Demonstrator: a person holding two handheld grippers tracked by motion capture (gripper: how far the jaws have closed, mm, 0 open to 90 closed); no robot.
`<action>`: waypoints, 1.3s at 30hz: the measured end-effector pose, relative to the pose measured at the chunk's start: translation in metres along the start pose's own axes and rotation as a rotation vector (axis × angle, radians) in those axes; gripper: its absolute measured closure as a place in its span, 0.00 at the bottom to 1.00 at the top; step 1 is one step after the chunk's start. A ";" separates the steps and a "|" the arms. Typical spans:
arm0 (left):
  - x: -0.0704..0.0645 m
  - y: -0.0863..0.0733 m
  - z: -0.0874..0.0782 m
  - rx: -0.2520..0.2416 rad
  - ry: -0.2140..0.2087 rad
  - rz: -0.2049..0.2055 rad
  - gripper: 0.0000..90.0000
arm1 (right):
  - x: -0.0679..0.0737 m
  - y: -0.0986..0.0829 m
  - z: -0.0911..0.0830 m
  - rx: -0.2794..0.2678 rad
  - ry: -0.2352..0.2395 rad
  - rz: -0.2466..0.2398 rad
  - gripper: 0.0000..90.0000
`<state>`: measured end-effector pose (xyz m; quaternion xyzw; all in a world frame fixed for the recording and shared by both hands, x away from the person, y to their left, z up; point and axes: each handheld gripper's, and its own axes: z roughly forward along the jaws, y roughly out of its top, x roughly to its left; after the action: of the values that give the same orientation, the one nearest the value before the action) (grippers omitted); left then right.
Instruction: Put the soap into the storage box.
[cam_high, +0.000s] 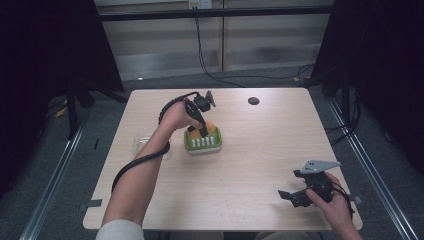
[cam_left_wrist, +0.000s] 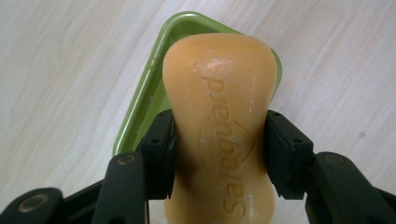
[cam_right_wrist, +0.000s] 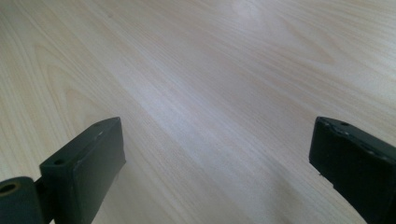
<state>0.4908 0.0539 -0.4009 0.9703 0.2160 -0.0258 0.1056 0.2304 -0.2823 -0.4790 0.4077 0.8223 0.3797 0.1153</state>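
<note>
1. A clear plastic lid (cam_high: 141, 144) lies flat on the table (cam_high: 260, 150) toward the left edge, just beside the person's left forearm.
2. The left gripper (cam_high: 203, 131) reaches down over the middle of the table, a little toward the far edge; its cable loops back along the arm.
3. Its fingers (cam_left_wrist: 156, 154) pinch an orange bar of soap (cam_left_wrist: 219, 126) at the bar's narrow waist, one finger on each side, both pressed against it.
4. The soap sits over a green soap dish (cam_high: 203, 140) with a white slotted base; in the left gripper view the dish's green rim (cam_left_wrist: 140, 102) shows behind and beside the bar. Whether the bar touches the dish I cannot tell.
5. A small dark round disc (cam_high: 253, 100) lies near the far edge, well apart from the dish.
6. The right gripper (cam_high: 292, 195) is near the table's right near corner, held in the right hand, its fingers (cam_right_wrist: 84, 168) spread wide over bare wood with nothing between them.
</note>
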 end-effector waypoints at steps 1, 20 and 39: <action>-0.001 0.000 0.002 -0.015 0.004 -0.017 0.55 | 0.000 0.000 0.000 0.000 0.001 0.000 0.04; 0.003 0.005 0.012 -0.013 0.012 0.006 0.55 | -0.001 0.000 0.000 0.001 -0.004 0.002 0.04; 0.008 0.004 0.024 -0.026 0.017 0.026 0.55 | -0.001 0.000 -0.001 0.000 -0.005 0.001 0.04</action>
<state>0.4995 0.0489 -0.4244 0.9717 0.2047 -0.0136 0.1167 0.2309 -0.2837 -0.4787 0.4092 0.8217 0.3789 0.1173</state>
